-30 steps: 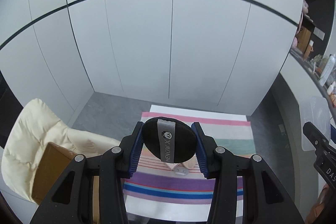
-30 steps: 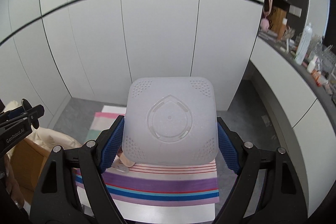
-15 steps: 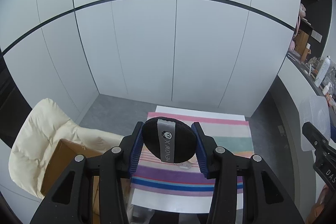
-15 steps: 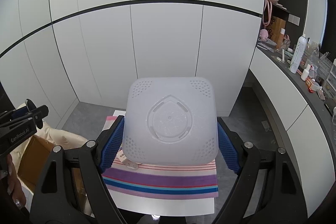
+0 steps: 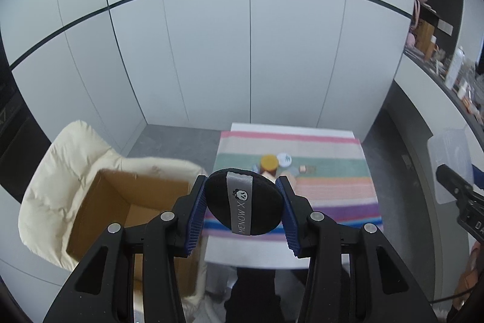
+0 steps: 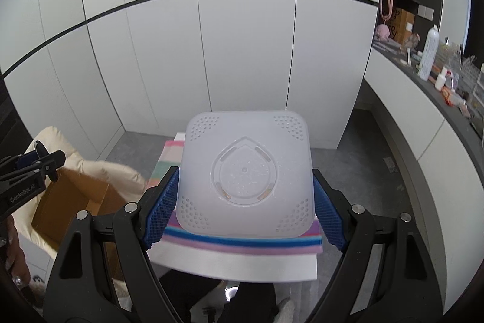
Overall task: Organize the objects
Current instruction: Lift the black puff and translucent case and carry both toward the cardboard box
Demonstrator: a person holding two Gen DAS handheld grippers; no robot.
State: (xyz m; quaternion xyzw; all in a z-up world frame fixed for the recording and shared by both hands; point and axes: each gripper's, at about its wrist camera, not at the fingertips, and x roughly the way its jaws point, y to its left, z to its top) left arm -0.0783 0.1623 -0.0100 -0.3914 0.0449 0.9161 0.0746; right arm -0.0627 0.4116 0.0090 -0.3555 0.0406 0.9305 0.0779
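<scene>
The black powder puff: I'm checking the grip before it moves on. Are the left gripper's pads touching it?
Touching. The left wrist view shows both blue pads pressed against the sides of the black powder puff, held in the left gripper.

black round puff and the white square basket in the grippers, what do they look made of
Black round puff: soft matte fabric, likely a foam-filled pad; a shiny grey ribbon strap crosses it. It sits clamped in the left gripper.

White square basket: translucent frosted plastic, moulded ring and corner drain holes on its base, clamped in the right gripper.

Both claws, left claw [image 5: 244, 203] and right claw [image 6: 245, 192], angle downward, each clamped on something.
</scene>
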